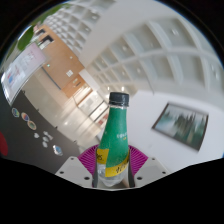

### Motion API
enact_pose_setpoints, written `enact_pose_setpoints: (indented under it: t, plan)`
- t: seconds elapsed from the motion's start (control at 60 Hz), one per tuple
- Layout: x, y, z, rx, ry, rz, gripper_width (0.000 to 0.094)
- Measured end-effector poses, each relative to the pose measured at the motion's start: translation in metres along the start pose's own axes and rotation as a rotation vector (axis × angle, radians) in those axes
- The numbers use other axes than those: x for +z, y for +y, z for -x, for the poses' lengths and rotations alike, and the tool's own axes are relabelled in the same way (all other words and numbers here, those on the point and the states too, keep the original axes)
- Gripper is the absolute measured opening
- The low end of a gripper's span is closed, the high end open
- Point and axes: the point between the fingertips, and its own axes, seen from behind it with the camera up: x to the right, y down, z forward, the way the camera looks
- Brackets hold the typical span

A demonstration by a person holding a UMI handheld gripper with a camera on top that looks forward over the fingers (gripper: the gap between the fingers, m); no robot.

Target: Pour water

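**A:** So where are we in the pour? I see the bottle (116, 140) upright between the fingers, with a ceiling grid behind it instead of a table.

**B:** Yeah, the camera is looking way up. No table or anything else carrying the bottle shows, so my read is it's lifted and being carried, pour not started. The dark cap (119, 99) looks on to me, and I can't spot any cup or glass.

**A:** Is the gripper (113, 163) actually clamped?

**B:** Looks like it. Both pink pads (92, 158) sit tight against the bottle's lower part, one on each side, no gap I can make out. So closed on the bottle, gripping near the label's yellow bit.

**A:** Pose?

**B:** Gripper pitched back so the fingers aim toward the ceiling and a wall with a framed picture (180, 123). Bottle runs straight along the fingers, leaning slightly if at all.

**A:** Next move?

**B:** Guessing: find the receiving vessel, bring the neck over it, then roll the wrist. If that cap really is on, it has to come off first. Can't judge the water level from here.
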Motion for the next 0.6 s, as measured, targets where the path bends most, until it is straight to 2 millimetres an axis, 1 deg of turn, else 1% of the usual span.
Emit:
enact_pose_setpoints:
  t: [0.067,0.117,0.133,0.167,0.217,0.233,0.25,0.267,0.3,0.35,0.4,0.417,0.433,0.45,0.5,0.55,0.567,0.583,0.6]
  plan:
    - [-0.003,-0.060,-0.006,-0.170,0.054,-0.125,0.0420]
    - [-0.006,-0.106,-0.005,-0.299,0.085,-0.226,0.0421]
    - [-0.008,-0.120,-0.002,-0.341,0.094,-0.261,0.0420]
    - [-0.015,-0.148,0.008,-0.431,0.108,-0.333,0.0421]
    - [-0.027,-0.184,0.028,-0.580,0.132,-0.433,0.0420]
    - [-0.032,-0.196,0.035,-0.626,0.139,-0.468,0.0420]
    - [-0.034,-0.202,0.045,-0.669,0.144,-0.506,0.0419]
    - [-0.042,-0.216,0.052,-0.718,0.149,-0.540,0.0420]
    - [-0.054,-0.234,0.071,-0.809,0.155,-0.606,0.0421]
    - [-0.070,-0.250,0.105,-0.946,0.153,-0.697,0.0420]
    - [-0.086,-0.258,0.138,-1.068,0.146,-0.776,0.0420]
    - [-0.082,-0.249,0.152,-1.097,0.139,-0.808,0.0421]
    - [-0.092,-0.254,0.165,-1.139,0.136,-0.827,0.0420]
    - [-0.097,-0.255,0.175,-1.176,0.131,-0.848,0.0421]
    - [-0.114,-0.253,0.207,-1.279,0.115,-0.928,0.0420]
    - [-0.129,-0.248,0.235,-1.362,0.104,-0.992,0.0416]
    - [-0.125,-0.233,0.242,-1.381,0.098,-1.007,0.0418]
    - [-0.126,-0.240,0.255,-1.403,0.080,-1.028,0.0419]
    - [-0.128,-0.237,0.261,-1.426,0.074,-1.035,0.0420]
